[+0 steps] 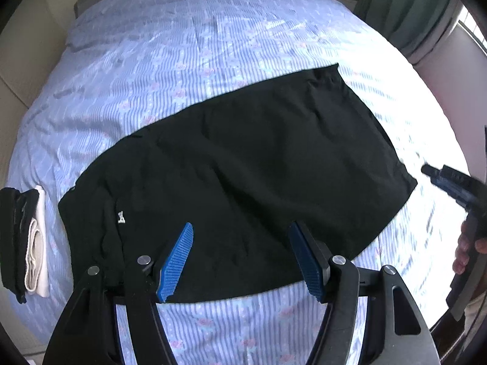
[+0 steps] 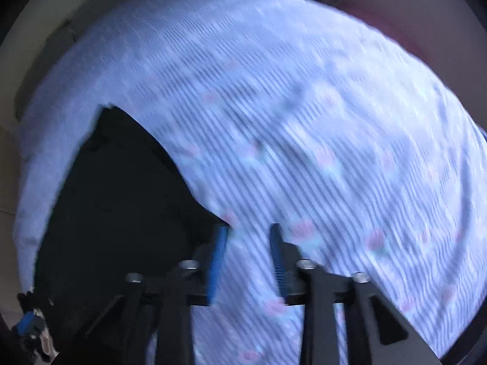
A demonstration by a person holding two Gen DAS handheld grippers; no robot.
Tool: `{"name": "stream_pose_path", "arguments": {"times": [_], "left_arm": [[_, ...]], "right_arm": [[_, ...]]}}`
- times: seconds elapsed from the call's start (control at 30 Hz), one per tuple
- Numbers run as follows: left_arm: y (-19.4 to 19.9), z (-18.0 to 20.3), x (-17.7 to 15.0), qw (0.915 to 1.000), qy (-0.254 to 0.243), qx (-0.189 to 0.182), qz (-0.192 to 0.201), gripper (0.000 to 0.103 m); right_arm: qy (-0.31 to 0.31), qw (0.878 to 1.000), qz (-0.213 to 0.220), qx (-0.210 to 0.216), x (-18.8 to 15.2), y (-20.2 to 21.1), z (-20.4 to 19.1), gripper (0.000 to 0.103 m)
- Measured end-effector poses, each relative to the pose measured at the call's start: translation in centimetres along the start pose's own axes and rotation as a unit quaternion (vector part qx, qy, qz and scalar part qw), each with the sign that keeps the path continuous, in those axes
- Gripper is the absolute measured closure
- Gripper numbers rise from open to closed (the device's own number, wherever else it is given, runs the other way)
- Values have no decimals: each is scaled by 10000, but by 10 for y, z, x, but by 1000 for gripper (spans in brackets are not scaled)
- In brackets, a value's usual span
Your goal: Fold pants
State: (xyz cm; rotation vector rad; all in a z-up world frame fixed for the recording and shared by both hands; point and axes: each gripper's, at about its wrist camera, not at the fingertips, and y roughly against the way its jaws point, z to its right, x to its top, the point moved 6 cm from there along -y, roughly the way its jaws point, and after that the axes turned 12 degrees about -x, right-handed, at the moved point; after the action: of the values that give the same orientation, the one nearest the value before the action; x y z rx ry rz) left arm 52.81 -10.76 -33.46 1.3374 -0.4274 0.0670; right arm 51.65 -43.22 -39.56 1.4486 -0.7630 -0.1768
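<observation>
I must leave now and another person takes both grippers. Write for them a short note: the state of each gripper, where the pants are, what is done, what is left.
Left gripper: open, empty, over the near edge of the pants.
Right gripper: open, nothing between its pads, only bedsheet under it, just beside the right end of the pants.
Pants: black, lying flat across the bed as one long band, so they look already folded at least once.
Small pile of folded clothes at the bed's left edge.
Left to do: probably fold the band shorter, end to end, then set it with the pile.
</observation>
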Motion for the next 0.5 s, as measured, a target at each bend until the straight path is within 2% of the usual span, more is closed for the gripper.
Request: {"name": "stream_pose_path", "arguments": {"times": [0.23, 0.4, 0.5], "left_arm": [[-16, -17, 63, 9996, -8, 124, 250, 37], [-33, -30, 112, 9994, 111, 99, 317, 37], [-36, -37, 124, 9992, 137, 144, 345, 37]], "right_arm": [[1047, 9910, 309, 770, 63, -9, -92, 62], [1752, 9798, 426, 862, 100, -31, -157, 62], [2073, 9737, 460, 825, 111, -44, -185, 62]]}}
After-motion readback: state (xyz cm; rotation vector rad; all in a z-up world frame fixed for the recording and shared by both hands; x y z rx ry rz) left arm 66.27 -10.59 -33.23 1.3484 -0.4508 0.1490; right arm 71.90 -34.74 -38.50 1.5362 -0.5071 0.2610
